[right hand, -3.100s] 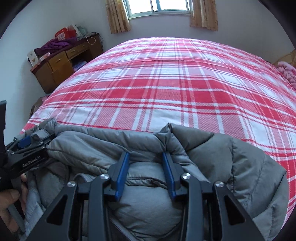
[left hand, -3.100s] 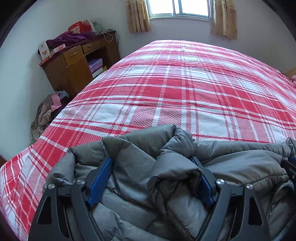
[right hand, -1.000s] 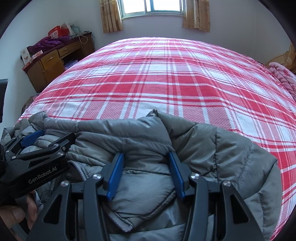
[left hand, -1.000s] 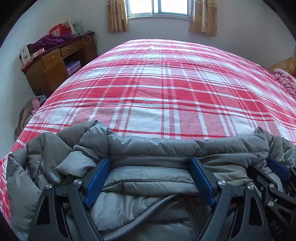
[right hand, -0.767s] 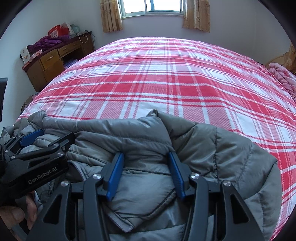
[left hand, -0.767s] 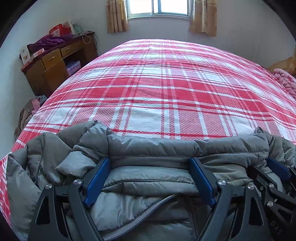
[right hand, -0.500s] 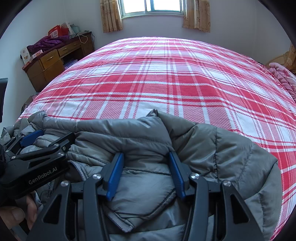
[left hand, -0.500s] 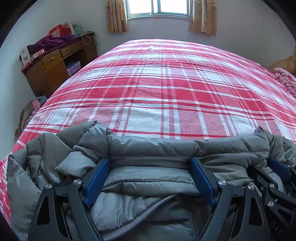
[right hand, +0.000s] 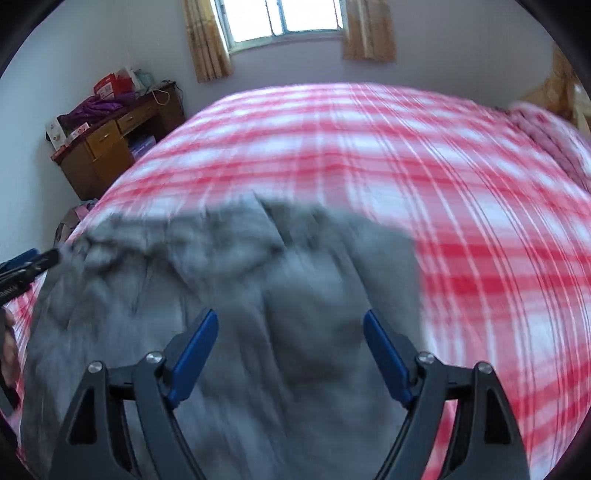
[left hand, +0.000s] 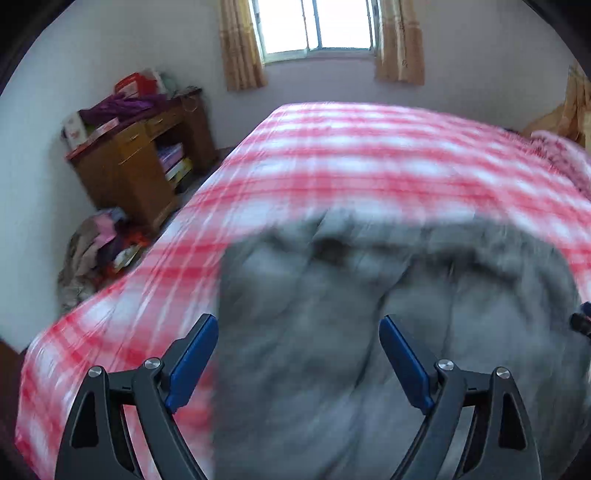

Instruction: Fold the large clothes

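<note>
No readable text, boxes on the wooden desk [left hand: 136, 166] too blurred to make out

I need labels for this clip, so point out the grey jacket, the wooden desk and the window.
grey jacket [left hand: 332, 332], left wrist view, quilted middle.
wooden desk [right hand: 99, 162], right wrist view, drawer front.
window [left hand: 317, 26], left wrist view, bright pane.

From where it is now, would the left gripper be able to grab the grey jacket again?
Probably yes. The left gripper is wide open, and the grey jacket lies on the bed right ahead of its fingers with nothing between. The picture is blurred, so the exact gap is unclear.
</note>
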`<state>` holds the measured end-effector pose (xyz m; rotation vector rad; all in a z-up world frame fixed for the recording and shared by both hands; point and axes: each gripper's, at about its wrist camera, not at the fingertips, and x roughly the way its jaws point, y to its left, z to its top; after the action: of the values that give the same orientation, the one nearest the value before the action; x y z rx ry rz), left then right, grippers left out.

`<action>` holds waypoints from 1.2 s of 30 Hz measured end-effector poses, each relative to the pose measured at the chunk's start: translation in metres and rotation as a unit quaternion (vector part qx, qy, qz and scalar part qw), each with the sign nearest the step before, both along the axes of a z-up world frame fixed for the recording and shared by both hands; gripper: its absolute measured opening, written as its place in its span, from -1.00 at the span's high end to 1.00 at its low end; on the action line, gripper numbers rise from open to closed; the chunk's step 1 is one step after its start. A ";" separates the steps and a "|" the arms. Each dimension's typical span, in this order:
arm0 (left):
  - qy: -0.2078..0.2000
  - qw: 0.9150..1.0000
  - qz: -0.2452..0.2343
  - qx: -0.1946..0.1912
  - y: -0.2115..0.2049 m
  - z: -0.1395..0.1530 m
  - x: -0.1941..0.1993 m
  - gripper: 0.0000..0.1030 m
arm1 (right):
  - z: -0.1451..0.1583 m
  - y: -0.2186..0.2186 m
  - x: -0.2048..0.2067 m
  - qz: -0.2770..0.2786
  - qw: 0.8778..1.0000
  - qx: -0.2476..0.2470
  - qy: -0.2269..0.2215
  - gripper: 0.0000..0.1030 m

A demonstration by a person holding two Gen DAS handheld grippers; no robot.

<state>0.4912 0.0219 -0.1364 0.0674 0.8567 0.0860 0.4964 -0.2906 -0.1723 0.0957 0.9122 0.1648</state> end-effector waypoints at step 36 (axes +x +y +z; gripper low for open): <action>0.072 0.994 -0.008 -0.085 0.051 -0.080 -0.319 -0.07 | -0.039 -0.041 -0.347 0.000 1.000 0.020 0.015 0.39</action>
<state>0.1718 0.0725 -0.2161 -0.0806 1.0036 -0.0074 0.1494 -0.3319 -0.2111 0.1359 0.9391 0.1833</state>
